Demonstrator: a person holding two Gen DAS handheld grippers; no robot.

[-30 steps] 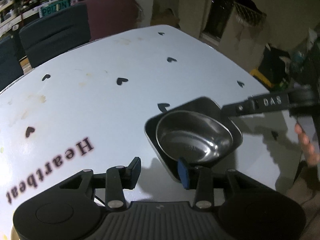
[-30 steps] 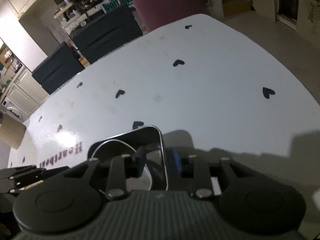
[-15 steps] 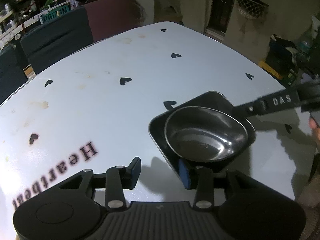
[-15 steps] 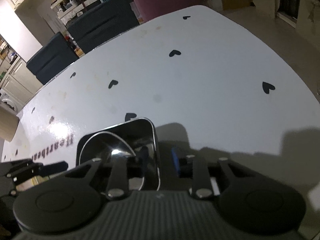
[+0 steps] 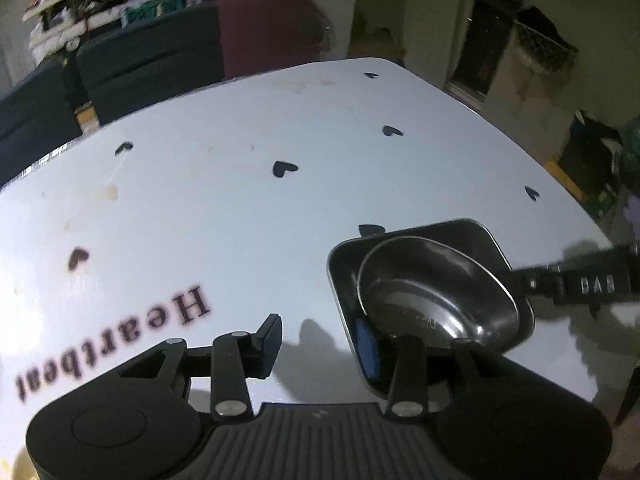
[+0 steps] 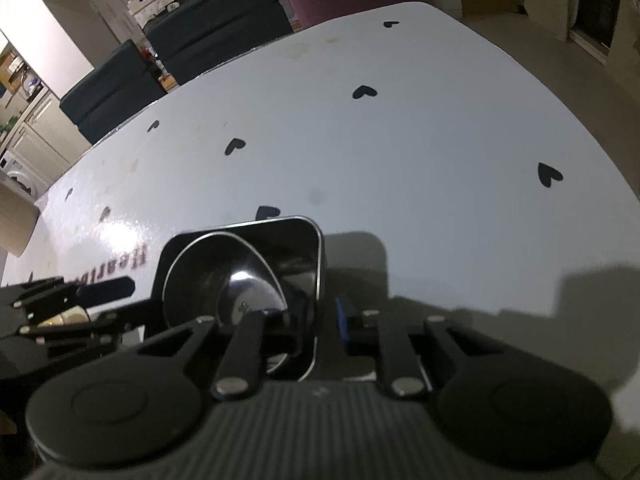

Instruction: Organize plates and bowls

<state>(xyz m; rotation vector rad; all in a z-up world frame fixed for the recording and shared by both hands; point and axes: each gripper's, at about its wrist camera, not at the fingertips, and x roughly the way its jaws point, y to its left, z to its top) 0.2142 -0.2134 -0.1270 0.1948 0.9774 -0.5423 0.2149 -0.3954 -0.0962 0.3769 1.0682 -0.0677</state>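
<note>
Steel gleamed from the one stack on the white surface (image 5: 248, 208): a round steel bowl (image 5: 434, 300) sat tilted inside a square, dark-walled steel tray (image 5: 478, 236), its rim leaning toward one side of the tray. Nothing lay in the bowl itself. The stack stood near the surface's right-hand part in the left wrist view, just in front of a black heart mark (image 5: 370, 230) printed on the covering, with the word "Heartbeat" (image 5: 116, 340) printed off to its left.

At the tray's near left corner, the left hand-held gripper (image 5: 320, 346) stood partly open; its blue-padded right finger (image 5: 366, 346) reached inside the tray beside the bowl, while its left finger (image 5: 268, 340) hung over bare surface, so it gripped nothing.

From the opposite side, the right hand-held gripper (image 6: 316, 316) straddled the tray's right wall (image 6: 318, 264), one finger inside and the blue pad (image 6: 342, 316) outside. Its jaws had just been closing with that wall between them, and were narrow; whether the pads already pressed the wall I cannot tell.

Dark blue chairs (image 6: 216, 24) stood along the surface's far edge.
</note>
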